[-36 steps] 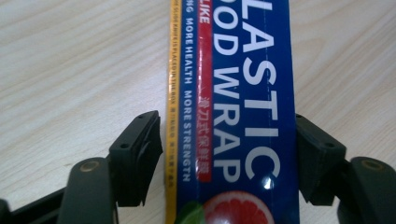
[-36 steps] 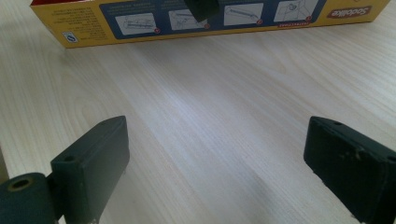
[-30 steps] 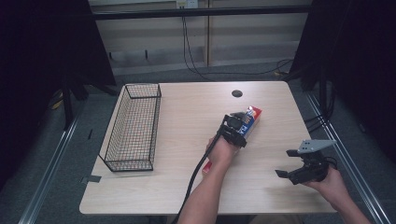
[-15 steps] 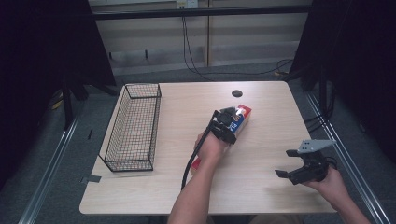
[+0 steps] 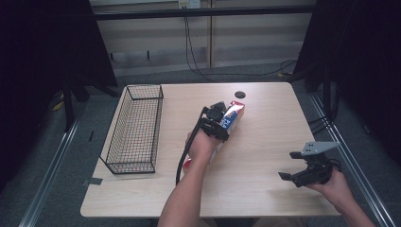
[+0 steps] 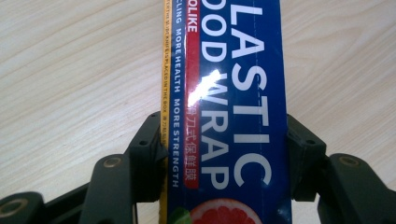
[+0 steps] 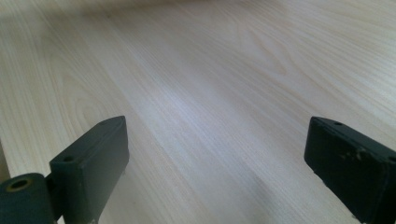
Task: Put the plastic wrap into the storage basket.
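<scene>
Your left hand-held gripper (image 5: 218, 115) pinches the plastic wrap box (image 6: 229, 107) across its width, both jaws pressed against its long sides, holding it over the middle of the desk (image 5: 265, 189). The wire basket (image 5: 135, 130) stands well apart at the desk's left. Your right hand-held gripper (image 7: 217, 163) hangs spread over bare wood.

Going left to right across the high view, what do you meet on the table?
wire basket → left gripper, shut on the plastic wrap box → small black disc near the far edge → right gripper, jaws open, at the near right.
</scene>
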Demonstrator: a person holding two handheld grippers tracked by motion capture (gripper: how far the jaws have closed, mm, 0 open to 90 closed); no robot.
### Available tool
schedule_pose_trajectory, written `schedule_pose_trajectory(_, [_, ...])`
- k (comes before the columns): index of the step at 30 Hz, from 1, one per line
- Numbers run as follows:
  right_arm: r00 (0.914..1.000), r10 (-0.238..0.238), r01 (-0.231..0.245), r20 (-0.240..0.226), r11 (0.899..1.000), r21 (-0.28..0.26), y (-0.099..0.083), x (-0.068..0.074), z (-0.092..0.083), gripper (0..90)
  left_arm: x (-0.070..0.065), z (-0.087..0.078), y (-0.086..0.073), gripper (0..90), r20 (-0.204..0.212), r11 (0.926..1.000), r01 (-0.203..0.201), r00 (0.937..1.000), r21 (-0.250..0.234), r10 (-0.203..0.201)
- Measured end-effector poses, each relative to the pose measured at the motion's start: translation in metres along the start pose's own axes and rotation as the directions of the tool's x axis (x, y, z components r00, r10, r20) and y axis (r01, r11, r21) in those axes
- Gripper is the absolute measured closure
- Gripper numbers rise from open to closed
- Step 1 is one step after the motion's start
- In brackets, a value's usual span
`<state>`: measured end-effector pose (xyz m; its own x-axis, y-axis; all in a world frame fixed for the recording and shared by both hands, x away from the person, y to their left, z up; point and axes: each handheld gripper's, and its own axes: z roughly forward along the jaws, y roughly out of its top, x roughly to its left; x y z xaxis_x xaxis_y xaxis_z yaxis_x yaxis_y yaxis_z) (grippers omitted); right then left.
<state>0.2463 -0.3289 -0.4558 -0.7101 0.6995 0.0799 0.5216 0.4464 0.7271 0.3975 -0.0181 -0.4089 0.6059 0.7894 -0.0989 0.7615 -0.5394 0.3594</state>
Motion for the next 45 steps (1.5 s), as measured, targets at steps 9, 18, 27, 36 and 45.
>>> schedule_pose_trajectory(9, [1.0, -0.002, 0.002, -0.004, 1.0, -0.004, 0.001, 0.001, 0.001, 6.2, 0.01, -0.012, -0.003, 43.1, -0.009, 0.999, 0.041, 0.9991, -0.016, -0.041])
schedule_pose_trajectory(18, [1.0, 0.002, -0.002, -0.004, 1.0, -0.004, 0.001, 0.001, 0.001, 6.2, 0.021, -0.027, -0.006, 43.2, -0.025, 0.9973, 0.07, 0.9972, -0.023, -0.071])
schedule_pose_trajectory(27, [0.9999, -0.001, 0.001, -0.011, 1.0, -0.005, 0.0, 0.001, 0.002, 6.2, 0.032, -0.04, -0.009, 43.2, -0.032, 0.9958, 0.091, 0.9953, -0.012, -0.091])
schedule_pose_trajectory(36, [0.9999, -0.003, 0.003, -0.01, 1.0, -0.004, 0.001, 0.001, 0.002, 6.2, 0.042, -0.05, -0.011, 43.1, -0.038, 0.9961, 0.088, 0.9954, -0.014, -0.088])
schedule_pose_trajectory(45, [0.9999, 0.0, 0.0, -0.013, 1.0, -0.005, 0.001, 0.001, 0.001, 6.0, 0.048, -0.057, -0.013, 43.1, -0.036, 0.9917, 0.127, 0.9911, -0.017, -0.128])
